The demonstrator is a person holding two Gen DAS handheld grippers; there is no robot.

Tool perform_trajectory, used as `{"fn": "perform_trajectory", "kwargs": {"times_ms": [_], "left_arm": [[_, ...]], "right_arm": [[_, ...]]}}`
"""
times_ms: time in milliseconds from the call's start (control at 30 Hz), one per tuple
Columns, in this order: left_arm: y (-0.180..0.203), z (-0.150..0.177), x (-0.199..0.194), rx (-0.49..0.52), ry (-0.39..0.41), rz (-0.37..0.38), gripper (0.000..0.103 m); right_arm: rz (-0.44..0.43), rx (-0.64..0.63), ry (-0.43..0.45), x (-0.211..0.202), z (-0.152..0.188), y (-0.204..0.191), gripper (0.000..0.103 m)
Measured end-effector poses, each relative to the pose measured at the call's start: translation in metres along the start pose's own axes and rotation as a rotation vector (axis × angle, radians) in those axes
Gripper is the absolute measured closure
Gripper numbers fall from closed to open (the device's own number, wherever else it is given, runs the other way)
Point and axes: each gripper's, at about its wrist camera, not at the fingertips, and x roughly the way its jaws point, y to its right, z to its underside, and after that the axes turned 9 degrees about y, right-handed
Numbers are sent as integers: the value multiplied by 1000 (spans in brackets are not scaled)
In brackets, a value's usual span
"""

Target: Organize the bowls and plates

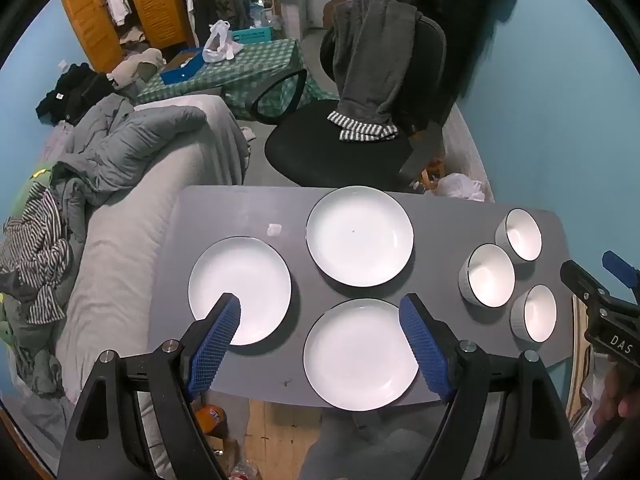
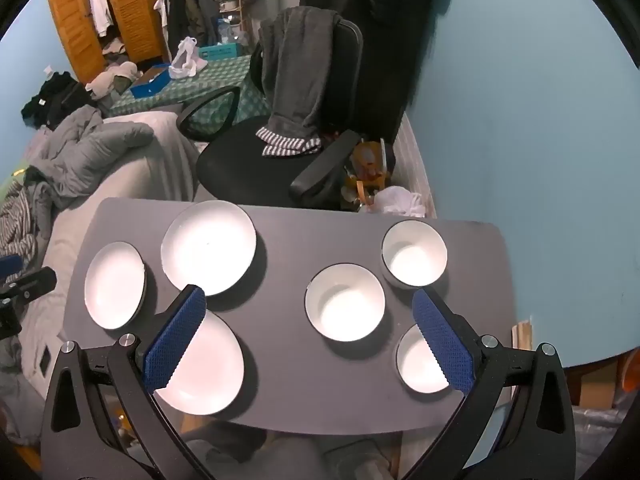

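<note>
Three white plates lie apart on the grey table (image 1: 436, 224): a far plate (image 1: 359, 235), a left plate (image 1: 239, 289) and a near plate (image 1: 360, 354). Three white bowls stand at the right: far (image 1: 519, 233), middle (image 1: 489, 275), near (image 1: 535, 312). My left gripper (image 1: 320, 310) is open and empty, hovering above the near and left plates. My right gripper (image 2: 308, 300) is open and empty above the table, with the middle bowl (image 2: 345, 301) between its fingers in view. The right gripper also shows at the edge of the left wrist view (image 1: 592, 276).
A black office chair (image 1: 340, 148) draped with a grey towel stands behind the table. A bed with grey bedding (image 1: 132, 184) runs along the table's left side. A blue wall (image 2: 520, 140) is at the right. A small white scrap (image 1: 274, 229) lies on the table.
</note>
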Motion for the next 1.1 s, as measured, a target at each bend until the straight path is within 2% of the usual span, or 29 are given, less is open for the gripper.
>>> {"fn": "perform_trajectory", "kwargs": {"times_ms": [733, 1100], "left_arm": [[-6, -1, -7, -39, 18, 1, 20], [-10, 0, -7, -49, 0, 3, 20]], "right_arm": [[-2, -8, -10, 2, 2, -2, 2], [-8, -24, -20, 5, 6, -8, 2]]}}
